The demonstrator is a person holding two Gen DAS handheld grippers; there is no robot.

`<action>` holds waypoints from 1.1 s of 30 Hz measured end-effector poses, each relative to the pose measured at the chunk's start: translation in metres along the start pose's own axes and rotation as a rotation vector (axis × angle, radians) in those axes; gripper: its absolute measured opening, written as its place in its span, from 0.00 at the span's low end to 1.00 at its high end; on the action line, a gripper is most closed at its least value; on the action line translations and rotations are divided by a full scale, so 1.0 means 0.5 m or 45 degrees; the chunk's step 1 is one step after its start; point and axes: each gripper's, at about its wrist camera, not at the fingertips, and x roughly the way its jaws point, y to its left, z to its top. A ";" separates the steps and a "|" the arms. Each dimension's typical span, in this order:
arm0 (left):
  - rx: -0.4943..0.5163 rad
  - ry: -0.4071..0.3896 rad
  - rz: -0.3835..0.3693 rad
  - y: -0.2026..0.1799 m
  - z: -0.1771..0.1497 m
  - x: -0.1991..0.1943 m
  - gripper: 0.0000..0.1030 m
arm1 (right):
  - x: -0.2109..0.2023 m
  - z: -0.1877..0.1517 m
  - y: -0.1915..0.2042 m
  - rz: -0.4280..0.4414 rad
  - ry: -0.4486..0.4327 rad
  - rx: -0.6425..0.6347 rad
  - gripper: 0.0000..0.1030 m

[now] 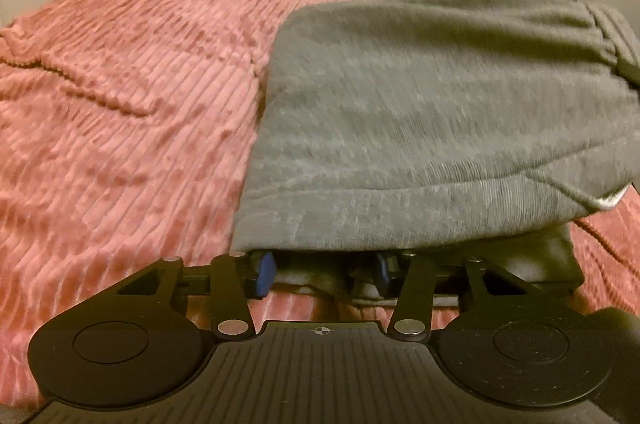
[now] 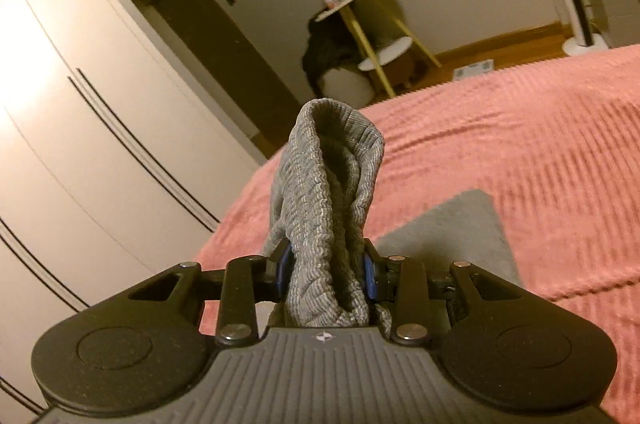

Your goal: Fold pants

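The bed filled most of what I saw, covered by a pink ribbed spread that ran to the far edge in both views. On it lay the pants, grey knit, folded into a broad slab on the right half of my left view, its near edge draped over my left gripper. That gripper sat low against the spread, pointing down into the cloth; its blue pads stood partly apart with folds of grey fabric between them, but the overhanging hem hid the contact, so I could not tell whether they pinched it or merely flanked it. A pale strip showed at the pants' near right corner. My right gripper was raised above the bed and clamped on a bunched ribbed part of the pants, which stood up from between the pads in a thick upright roll. A flat grey patch of the same garment lay on the spread just right of that gripper. Beyond the bed I saw a white wardrobe at left and a small yellow-legged side table at the far wall.
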 end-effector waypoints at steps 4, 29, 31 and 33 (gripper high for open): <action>-0.009 -0.014 -0.004 0.002 0.001 -0.005 0.42 | -0.016 -0.019 -0.013 -0.036 -0.001 -0.008 0.32; -0.225 -0.112 -0.155 0.045 0.008 -0.080 0.29 | -0.057 -0.059 -0.063 -0.357 -0.063 -0.053 0.52; -0.220 -0.160 -0.197 0.040 0.006 -0.106 0.50 | -0.083 -0.062 -0.083 -0.327 -0.092 0.014 0.52; -0.167 -0.232 -0.182 0.027 0.013 -0.132 0.60 | -0.092 -0.073 -0.102 -0.261 -0.054 0.127 0.52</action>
